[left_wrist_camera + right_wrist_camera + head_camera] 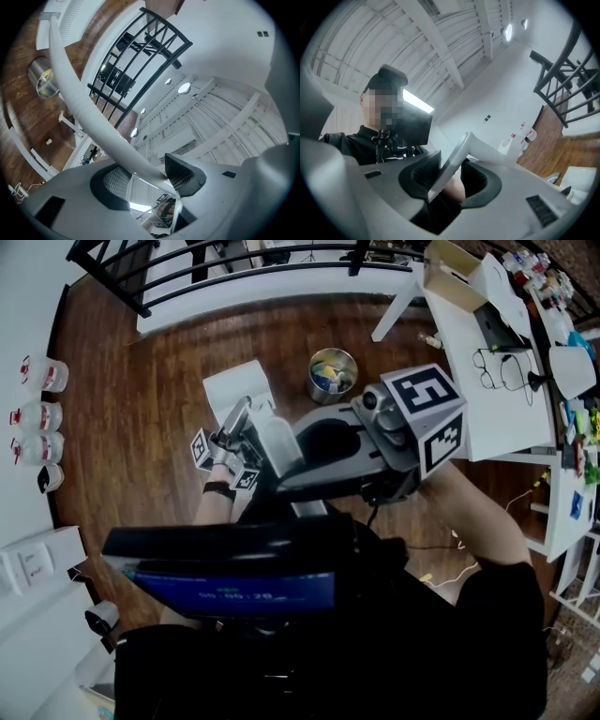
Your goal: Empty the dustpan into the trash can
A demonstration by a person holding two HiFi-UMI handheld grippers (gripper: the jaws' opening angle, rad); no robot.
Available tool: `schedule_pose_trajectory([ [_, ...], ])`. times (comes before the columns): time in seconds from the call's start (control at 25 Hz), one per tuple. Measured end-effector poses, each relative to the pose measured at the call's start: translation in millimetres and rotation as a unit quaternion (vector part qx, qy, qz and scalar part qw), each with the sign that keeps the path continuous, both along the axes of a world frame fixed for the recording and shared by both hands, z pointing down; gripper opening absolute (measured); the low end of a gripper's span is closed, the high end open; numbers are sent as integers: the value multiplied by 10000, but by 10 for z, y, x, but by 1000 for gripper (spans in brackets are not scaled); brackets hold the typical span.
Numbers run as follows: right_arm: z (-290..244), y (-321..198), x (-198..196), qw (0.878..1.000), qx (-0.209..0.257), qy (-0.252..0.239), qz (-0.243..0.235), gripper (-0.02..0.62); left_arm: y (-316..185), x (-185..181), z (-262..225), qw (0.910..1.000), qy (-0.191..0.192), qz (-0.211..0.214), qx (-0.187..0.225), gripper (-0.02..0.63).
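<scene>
right hand-held gripper [450, 177] pinches the dustpan [491, 152]; left hand-held gripper [150, 179] spread around a white handle [84, 112].

Tongs [453, 160] on white dustpan [486, 152]

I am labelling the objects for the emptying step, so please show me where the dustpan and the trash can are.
dustpan [234, 385]: head view, on its white flat pan.
trash can [328, 397]: head view, on its metal side wall.

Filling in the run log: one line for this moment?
left gripper: open, handle between | right gripper: shut on handle | dustpan: beside trash can, not over it
</scene>
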State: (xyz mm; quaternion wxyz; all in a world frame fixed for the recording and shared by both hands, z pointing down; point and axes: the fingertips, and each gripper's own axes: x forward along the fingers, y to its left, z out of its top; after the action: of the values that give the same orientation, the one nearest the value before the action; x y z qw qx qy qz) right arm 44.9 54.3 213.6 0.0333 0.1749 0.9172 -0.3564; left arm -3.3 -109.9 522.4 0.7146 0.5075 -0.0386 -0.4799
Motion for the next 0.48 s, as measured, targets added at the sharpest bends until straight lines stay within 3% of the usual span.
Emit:
schedule_pose_trajectory([
  [0.12,-30,23,-4,10000,-6,-26,-78,133,58,-109,90,9997,-88,-189,-138,215],
  [0.28,-28,27,5,9999,-44,-18,-115,135,244,46,-19,9993,-197,332,24,222],
  [0.48,2,36,-57,9998,-140,49,-121,135,286,-78,44,9989,-297,360,-17,225],
])
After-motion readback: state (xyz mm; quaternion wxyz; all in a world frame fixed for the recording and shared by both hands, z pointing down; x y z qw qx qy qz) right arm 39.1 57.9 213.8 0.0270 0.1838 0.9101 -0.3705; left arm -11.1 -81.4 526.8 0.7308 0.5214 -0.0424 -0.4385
